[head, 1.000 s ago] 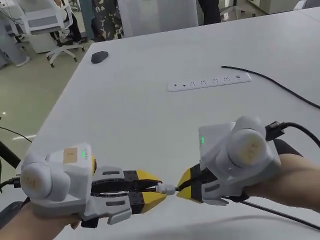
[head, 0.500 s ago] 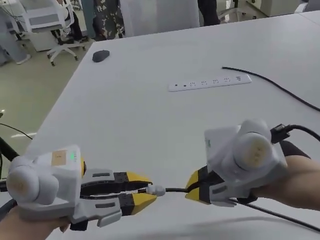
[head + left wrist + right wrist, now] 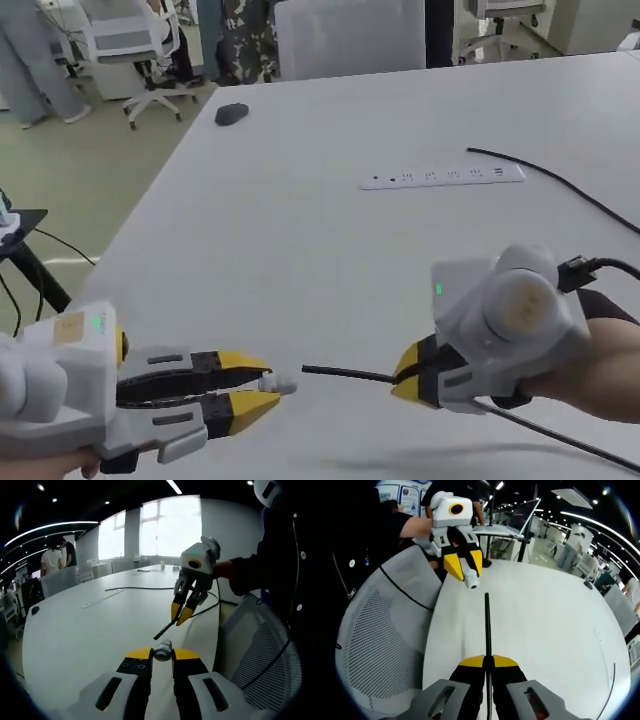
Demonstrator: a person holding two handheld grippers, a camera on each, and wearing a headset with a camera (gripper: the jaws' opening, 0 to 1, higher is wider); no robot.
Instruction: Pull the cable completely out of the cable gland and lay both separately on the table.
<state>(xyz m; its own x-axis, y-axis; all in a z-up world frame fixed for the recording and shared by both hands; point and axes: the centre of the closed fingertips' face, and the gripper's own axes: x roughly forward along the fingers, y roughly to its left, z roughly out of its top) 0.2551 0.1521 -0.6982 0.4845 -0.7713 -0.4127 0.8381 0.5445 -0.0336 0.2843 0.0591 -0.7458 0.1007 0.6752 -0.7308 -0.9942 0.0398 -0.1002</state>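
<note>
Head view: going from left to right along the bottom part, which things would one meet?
left gripper → cable gland → cable → right gripper

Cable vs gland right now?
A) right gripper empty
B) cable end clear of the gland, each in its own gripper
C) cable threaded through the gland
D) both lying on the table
B: the cable in the right gripper ends in open air, with a visible gap to the cable gland clamped in the left gripper; both are held above the table.
</note>
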